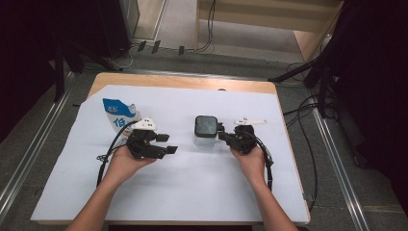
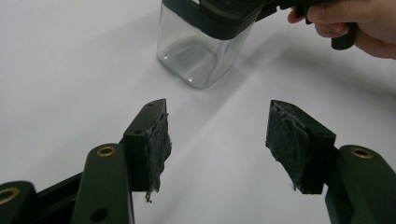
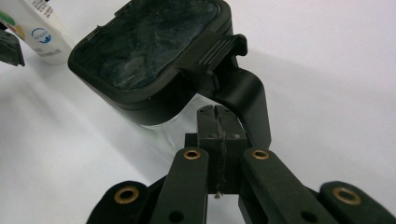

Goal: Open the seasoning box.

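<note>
High view: black-lidded clear jar [image 1: 205, 131]

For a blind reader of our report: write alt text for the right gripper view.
The right gripper, its two black jaws shut together, sits against the latch of a clear container's black lid. The container stands on a white table cover, and part of a white printed carton shows at the upper left.

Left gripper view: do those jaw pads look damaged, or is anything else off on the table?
Yes. The left gripper has frayed, fuzzy pads, with loose threads at the lower edge. The glass jar stands upright and the pouch is upright too; nothing is spilled.
</note>
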Tool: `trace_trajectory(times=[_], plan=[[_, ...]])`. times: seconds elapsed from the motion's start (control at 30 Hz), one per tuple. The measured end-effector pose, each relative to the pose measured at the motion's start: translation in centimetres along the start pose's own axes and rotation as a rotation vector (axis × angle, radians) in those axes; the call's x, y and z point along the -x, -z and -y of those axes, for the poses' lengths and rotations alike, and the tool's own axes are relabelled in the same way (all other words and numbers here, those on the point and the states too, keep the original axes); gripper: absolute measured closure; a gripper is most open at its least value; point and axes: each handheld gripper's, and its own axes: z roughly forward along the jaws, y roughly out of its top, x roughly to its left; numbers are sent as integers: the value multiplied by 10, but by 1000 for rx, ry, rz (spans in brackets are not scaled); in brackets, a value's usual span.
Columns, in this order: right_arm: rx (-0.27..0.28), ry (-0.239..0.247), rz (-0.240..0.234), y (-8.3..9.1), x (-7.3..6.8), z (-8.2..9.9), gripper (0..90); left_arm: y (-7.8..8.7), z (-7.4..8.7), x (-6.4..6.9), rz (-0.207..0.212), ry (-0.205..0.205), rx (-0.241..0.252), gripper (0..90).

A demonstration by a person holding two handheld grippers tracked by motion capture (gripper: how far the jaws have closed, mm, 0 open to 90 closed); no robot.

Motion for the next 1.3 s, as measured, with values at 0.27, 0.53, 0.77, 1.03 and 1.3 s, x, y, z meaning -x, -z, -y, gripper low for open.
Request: trace_trajectory(times=[0.27, 0.53, 0.77, 1.03, 1.3], plan=[[-13, 15, -10, -2, 7, -6, 900, -9, -5, -1, 8, -15, -3, 398], [-12, 33, -37, 11, 6, -11, 900, -21, -24, -5, 30, -31, -24, 385], [15, 14, -27, 25, 16, -13, 787, -28, -36, -8, 53, -47, -35, 368], [24, 28, 13, 30, 26, -8, 675, -31, -45, -12, 47, -65, -33, 372], [16, -17, 18, 24, 34, -9, 900, -42, -56, -20, 127, -64, -40, 296]])
